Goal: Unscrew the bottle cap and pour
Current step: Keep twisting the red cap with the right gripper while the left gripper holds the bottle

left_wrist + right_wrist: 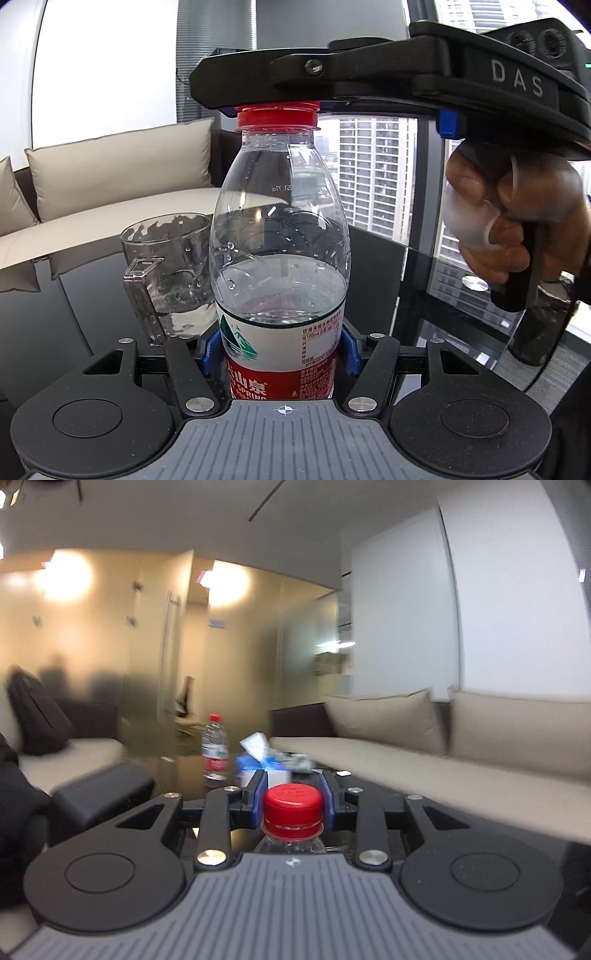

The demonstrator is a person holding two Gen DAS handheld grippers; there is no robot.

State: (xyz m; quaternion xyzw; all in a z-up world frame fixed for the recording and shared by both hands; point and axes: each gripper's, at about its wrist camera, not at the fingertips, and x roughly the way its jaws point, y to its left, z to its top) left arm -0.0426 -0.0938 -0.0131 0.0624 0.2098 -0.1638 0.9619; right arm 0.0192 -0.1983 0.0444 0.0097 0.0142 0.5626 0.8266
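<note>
A clear water bottle (280, 236), about half full, stands upright on the dark glass table (373, 266). My left gripper (280, 356) is shut on its labelled lower body, blue pads (349, 354) pressing both sides. Its red cap (277, 115) sits on the neck. My right gripper (293, 797) comes in level from the right and is shut on that red cap (293, 806); in the left wrist view its black body (369, 70) lies across the cap top, held by a hand (517, 218). A clear handled mug (166, 273) stands just behind the bottle to the left.
A second bottle (214, 744) and a blue tissue box (255, 766) stand farther along the table. Beige sofas (424, 738) run along two sides. The glass table's edge (480, 266) lies to the right, windows beyond.
</note>
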